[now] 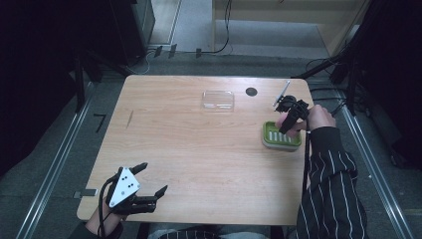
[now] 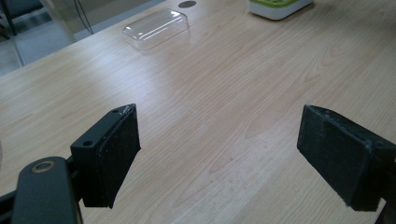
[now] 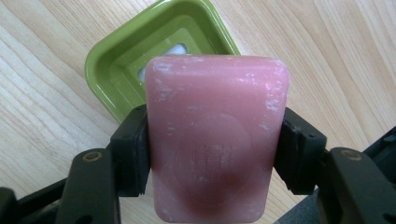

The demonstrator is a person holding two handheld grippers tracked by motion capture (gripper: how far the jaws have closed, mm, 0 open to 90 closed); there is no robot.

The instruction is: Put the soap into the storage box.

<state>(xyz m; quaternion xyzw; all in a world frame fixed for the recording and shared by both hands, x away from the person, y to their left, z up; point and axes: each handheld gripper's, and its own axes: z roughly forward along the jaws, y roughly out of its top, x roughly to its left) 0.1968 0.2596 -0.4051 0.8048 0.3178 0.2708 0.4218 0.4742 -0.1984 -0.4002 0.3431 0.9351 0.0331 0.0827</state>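
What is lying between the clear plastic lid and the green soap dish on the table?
Nothing: in the high view, bare wood separates the clear lid from the green soap dish.

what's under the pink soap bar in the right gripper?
The green soap dish sits below the pink soap bar, which the right hand-held gripper clamps. A white patch shows inside the dish; the bar covers the rest of its interior.

Light wooden table (image 1: 199, 149), clear plastic lid (image 1: 218, 99) near far edge, green soap dish (image 1: 281, 137) at right
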